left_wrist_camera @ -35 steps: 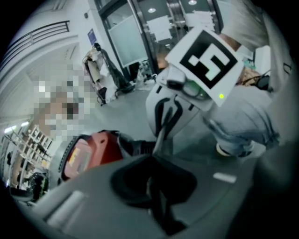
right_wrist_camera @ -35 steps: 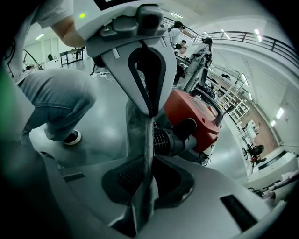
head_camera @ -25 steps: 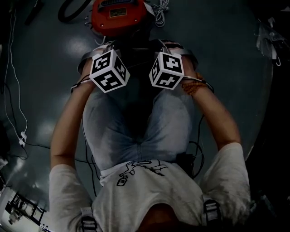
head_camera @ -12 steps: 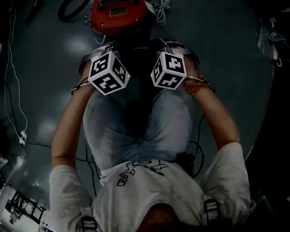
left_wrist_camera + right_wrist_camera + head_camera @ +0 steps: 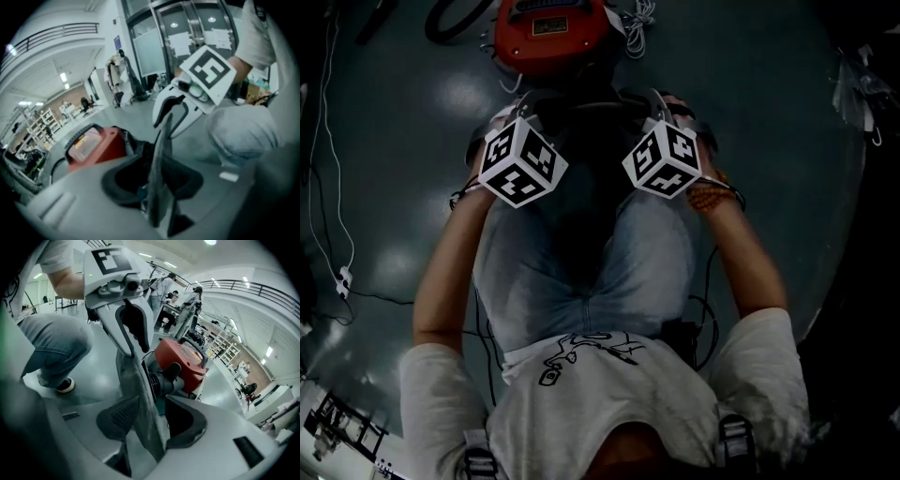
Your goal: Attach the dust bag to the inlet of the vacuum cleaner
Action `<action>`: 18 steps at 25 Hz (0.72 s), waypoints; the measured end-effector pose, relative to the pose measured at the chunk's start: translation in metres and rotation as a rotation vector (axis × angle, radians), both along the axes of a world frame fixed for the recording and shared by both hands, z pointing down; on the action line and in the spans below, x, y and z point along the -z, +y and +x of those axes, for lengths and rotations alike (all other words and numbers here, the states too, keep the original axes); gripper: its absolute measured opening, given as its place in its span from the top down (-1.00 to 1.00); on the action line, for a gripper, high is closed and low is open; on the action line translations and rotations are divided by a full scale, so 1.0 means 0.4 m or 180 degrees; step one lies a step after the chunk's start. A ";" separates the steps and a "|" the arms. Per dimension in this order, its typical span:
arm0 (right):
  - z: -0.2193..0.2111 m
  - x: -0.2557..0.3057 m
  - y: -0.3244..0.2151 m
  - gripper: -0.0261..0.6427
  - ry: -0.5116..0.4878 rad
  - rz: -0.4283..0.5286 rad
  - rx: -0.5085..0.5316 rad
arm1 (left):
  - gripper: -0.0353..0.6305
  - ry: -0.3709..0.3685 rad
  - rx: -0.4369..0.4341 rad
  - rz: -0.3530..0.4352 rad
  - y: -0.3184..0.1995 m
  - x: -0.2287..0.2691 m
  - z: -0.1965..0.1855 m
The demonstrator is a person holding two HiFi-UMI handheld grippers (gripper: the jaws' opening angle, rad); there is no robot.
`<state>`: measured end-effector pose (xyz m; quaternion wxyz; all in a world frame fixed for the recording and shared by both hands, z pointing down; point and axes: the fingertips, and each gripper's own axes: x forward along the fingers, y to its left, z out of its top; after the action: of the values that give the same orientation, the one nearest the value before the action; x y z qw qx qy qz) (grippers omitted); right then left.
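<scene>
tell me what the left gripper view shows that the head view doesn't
Only the left gripper view: the grey bag standing between the left tongs, whose jaws have just been opening and now stand apart, pads off it; glass doors behind. Only the head view: the person's shirt and a white cable. Both: the red vacuum, the right tongs, the jeans.

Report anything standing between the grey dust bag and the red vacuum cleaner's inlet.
Nothing visible does. In the right gripper view the grey fabric dust bag sits right at the black ribbed inlet pipe of the red vacuum cleaner.
</scene>
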<state>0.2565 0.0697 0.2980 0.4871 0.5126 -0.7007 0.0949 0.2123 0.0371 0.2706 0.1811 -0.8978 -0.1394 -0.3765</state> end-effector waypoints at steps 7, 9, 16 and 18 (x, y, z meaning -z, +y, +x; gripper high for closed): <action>0.006 0.184 0.067 0.47 -0.0644 0.0939 -0.0694 | 0.85 0.0844 0.0623 -0.0317 0.004 0.128 -0.048; -0.036 0.223 0.078 0.65 -0.1163 0.1274 -0.0896 | 0.88 0.1176 0.0829 -0.0568 0.029 0.162 -0.052; -0.126 0.164 0.067 0.89 -0.1802 0.1776 -0.1199 | 0.88 0.1609 0.1355 -0.1210 0.095 0.105 -0.032; -0.145 0.164 0.050 0.89 -0.1858 0.1865 -0.1203 | 0.88 0.1567 0.1321 -0.1279 0.101 0.086 -0.037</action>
<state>0.1984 0.0899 0.2323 0.0777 0.6995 -0.7001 0.1204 0.1975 0.0776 0.2362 -0.0507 -0.9881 0.0221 -0.1433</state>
